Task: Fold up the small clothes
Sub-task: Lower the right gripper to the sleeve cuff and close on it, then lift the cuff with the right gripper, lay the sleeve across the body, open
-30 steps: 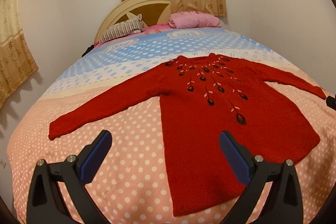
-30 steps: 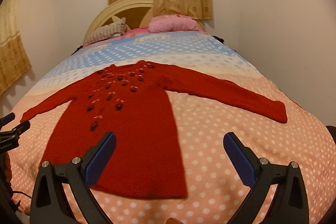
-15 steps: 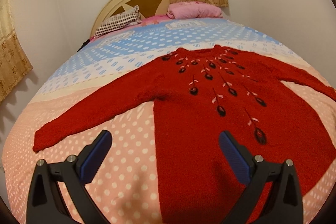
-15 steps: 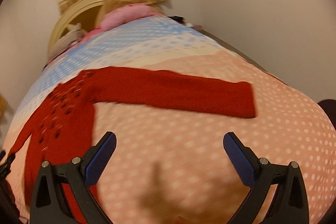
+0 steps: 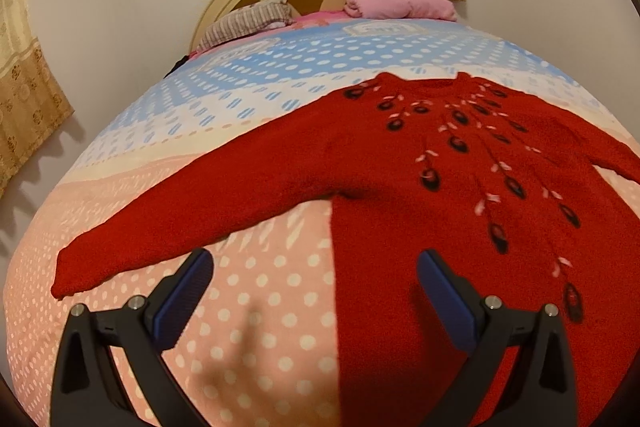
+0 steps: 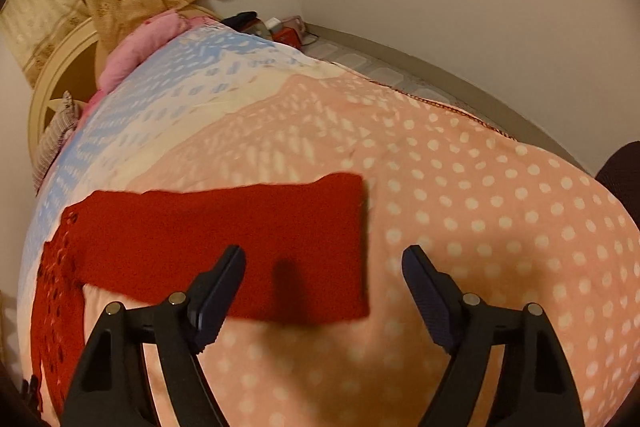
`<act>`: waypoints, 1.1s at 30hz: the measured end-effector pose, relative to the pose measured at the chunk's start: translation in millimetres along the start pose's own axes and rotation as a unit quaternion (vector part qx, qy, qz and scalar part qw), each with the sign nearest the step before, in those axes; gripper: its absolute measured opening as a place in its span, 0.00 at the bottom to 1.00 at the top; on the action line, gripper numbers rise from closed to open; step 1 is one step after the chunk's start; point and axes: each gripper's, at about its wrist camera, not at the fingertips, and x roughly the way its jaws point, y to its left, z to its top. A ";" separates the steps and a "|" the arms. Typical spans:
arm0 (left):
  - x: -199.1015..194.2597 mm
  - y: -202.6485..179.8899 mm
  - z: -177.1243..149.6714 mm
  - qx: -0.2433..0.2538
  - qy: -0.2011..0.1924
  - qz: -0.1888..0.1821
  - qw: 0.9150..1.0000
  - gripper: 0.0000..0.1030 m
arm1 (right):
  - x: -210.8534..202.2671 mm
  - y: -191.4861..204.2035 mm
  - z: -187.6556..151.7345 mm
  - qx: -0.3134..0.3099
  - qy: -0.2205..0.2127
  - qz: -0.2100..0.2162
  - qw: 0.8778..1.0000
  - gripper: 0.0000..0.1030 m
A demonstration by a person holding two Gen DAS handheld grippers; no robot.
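Red knitted sweater [image 5: 400, 195] lies flat and unfolded on the polka-dot bed [image 5: 260, 291], both sleeves out. My left claw [image 5: 314, 293] gapes empty; my right claw [image 6: 322, 287], empty too, has just been narrowing above the sleeve cuff [image 6: 332, 227]. All folds remain

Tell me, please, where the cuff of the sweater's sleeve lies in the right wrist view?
The cuff lies flat on the pink dotted bedspread, just ahead of the open right gripper.

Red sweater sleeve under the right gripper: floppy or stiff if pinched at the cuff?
Likely floppy: the red sweater is a fuzzy knit lying flat on the bedspread, so its sleeve should drape. Probably grippy, not slippery. The right gripper is open above the cuff, jaws just narrowing.
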 end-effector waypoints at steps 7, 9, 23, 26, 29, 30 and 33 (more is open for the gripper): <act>16.5 10.9 -8.5 -0.015 0.019 0.004 1.000 1.00 | 24.8 4.8 1.2 -0.019 0.018 -0.011 1.000 0.47; 18.4 11.3 -10.0 -0.015 0.021 0.005 1.000 1.00 | 24.3 7.8 2.3 -0.030 0.018 -0.002 0.999 0.14; 24.7 33.0 -11.7 -0.048 0.022 -0.005 0.999 1.00 | -37.4 87.5 34.2 -0.094 -0.033 0.022 0.995 0.08; 25.5 40.1 -12.8 -0.057 0.023 -0.006 0.998 1.00 | -63.3 118.6 44.8 -0.120 -0.057 0.033 0.991 0.08; 26.1 45.4 -14.8 -0.063 0.022 -0.008 0.998 1.00 | -87.7 152.3 52.2 -0.147 -0.077 0.043 0.985 0.08; 26.4 46.9 -15.5 -0.066 0.023 -0.010 0.998 1.00 | -95.1 163.9 54.1 -0.154 -0.083 0.047 0.983 0.08; 27.5 50.3 -16.9 -0.074 0.025 -0.015 0.997 1.00 | -115.5 196.1 56.6 -0.177 -0.098 0.059 0.978 0.08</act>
